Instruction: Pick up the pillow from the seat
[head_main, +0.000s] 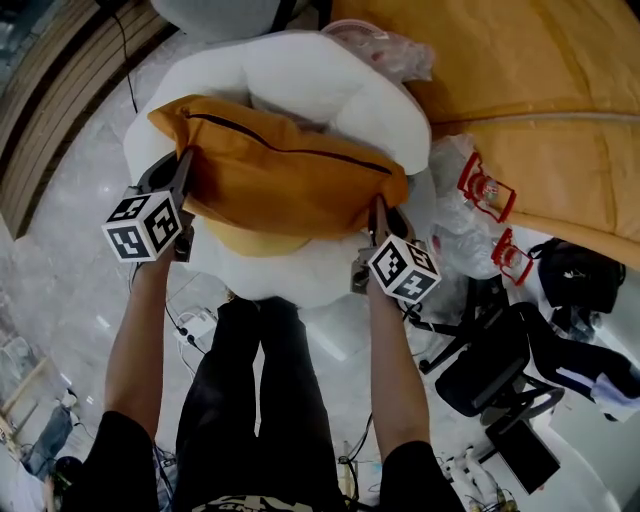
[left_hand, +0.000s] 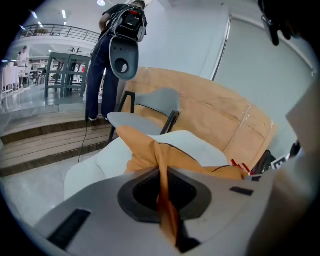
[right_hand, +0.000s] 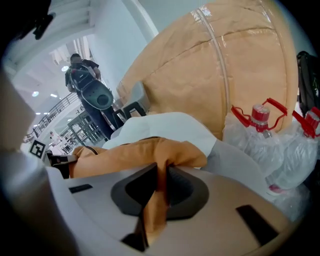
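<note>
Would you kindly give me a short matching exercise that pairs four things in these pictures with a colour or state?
Things:
1. pillow
2. seat
3. left gripper
4. bottle cap

Descriptions:
A. red
B. shut on a pinch of fabric
C. white and puffy
D. orange with a dark zip

Pairs: 1-D, 2-C, 3-B, 4-A
</note>
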